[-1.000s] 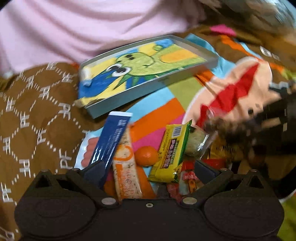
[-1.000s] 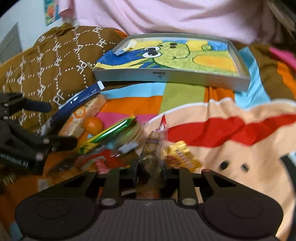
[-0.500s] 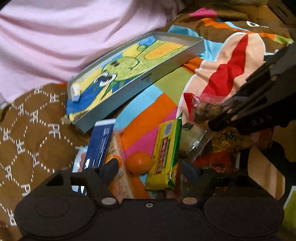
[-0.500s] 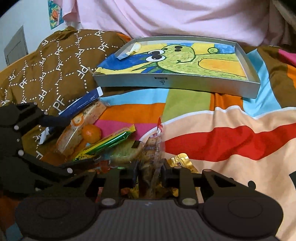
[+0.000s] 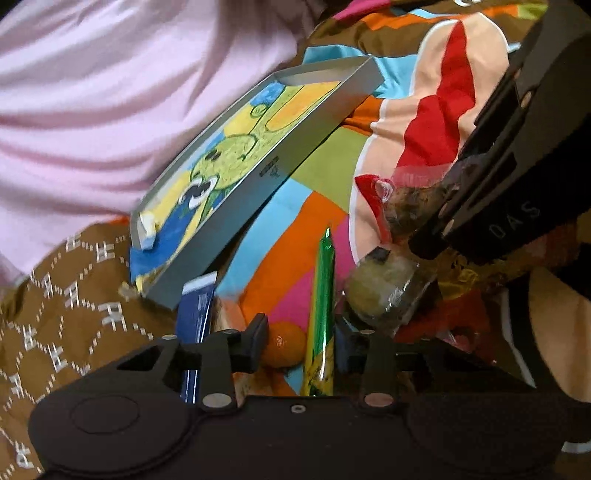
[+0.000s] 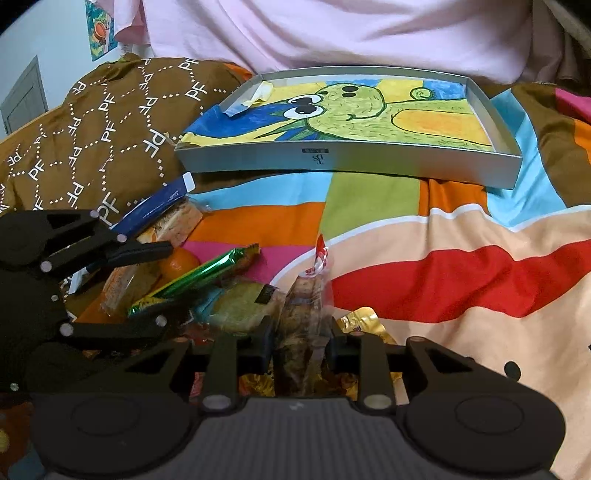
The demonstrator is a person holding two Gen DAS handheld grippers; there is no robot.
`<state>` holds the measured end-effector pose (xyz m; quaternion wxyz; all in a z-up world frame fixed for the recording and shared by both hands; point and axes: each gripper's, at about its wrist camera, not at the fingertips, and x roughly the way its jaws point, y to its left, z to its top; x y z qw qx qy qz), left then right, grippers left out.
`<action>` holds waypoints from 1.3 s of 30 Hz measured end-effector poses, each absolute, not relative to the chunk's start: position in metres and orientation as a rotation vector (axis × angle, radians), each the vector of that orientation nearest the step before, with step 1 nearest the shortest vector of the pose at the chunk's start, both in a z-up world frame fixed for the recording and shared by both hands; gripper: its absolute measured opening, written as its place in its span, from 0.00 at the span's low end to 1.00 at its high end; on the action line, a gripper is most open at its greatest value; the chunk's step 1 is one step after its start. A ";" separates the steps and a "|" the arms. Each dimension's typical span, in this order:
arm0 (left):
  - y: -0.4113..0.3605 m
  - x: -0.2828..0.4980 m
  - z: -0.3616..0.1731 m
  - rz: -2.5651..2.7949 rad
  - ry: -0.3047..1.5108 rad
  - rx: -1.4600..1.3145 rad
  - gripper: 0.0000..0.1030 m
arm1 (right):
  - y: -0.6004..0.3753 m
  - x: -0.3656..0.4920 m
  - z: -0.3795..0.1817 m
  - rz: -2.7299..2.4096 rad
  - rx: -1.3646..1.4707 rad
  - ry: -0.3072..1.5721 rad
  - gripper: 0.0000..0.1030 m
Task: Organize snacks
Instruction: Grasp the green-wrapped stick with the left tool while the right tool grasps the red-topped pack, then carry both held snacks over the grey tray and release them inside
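A pile of snacks lies on a colourful blanket (image 6: 443,258). My left gripper (image 5: 301,341) has its jaws closing, with a mandarin (image 5: 286,343) and a green-and-yellow snack bar (image 5: 321,295) between the fingers; I see no firm pinch. In the right wrist view the left gripper (image 6: 160,284) straddles that bar (image 6: 199,277) from the left. My right gripper (image 6: 301,343) is shut on a clear-wrapped brown pastry (image 6: 303,314) with a red top. In the left wrist view the right gripper's fingers (image 5: 436,229) clamp the same pastry (image 5: 399,206). A grey tray (image 6: 347,162) lined with a green cartoon drawing sits behind the pile.
A blue packet (image 6: 155,206), an orange-labelled sandwich pack (image 6: 181,225), a wrapped pale bun (image 6: 243,306) and a gold wrapper (image 6: 360,321) lie in the pile. A brown patterned cushion (image 6: 92,147) rises at the left. A person in a pink shirt (image 6: 332,33) sits behind the tray.
My left gripper has sunk toward the pile and rolled, and its jaws have narrowed around the mandarin and the green bar. The right gripper has kept its hold on the pastry, barely moving.
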<state>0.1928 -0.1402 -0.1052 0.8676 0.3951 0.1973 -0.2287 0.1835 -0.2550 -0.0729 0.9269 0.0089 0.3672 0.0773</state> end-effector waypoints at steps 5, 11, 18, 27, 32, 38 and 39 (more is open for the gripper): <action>-0.153 0.194 -0.114 -0.489 0.359 0.897 0.33 | -0.255 0.184 -0.072 0.156 0.013 0.747 0.31; -0.157 0.191 -0.119 -0.521 0.364 0.929 0.12 | -0.256 0.184 -0.073 0.144 0.012 0.743 0.32; -0.147 0.205 -0.101 -0.512 0.462 0.759 0.11 | -0.255 0.185 -0.077 0.155 -0.001 0.748 0.32; -0.118 0.238 -0.071 -0.492 0.653 0.342 0.10 | -0.237 0.178 -0.073 0.130 -0.156 0.689 0.26; -0.096 0.251 -0.059 -0.496 0.713 0.098 0.10 | -0.220 0.169 -0.069 0.115 -0.308 0.609 0.25; -0.082 0.255 -0.047 -0.524 0.703 -0.075 0.10 | -0.203 0.160 -0.070 0.083 -0.484 0.512 0.25; -0.081 0.255 -0.044 -0.529 0.681 -0.088 0.10 | -0.202 0.160 -0.069 0.077 -0.497 0.495 0.25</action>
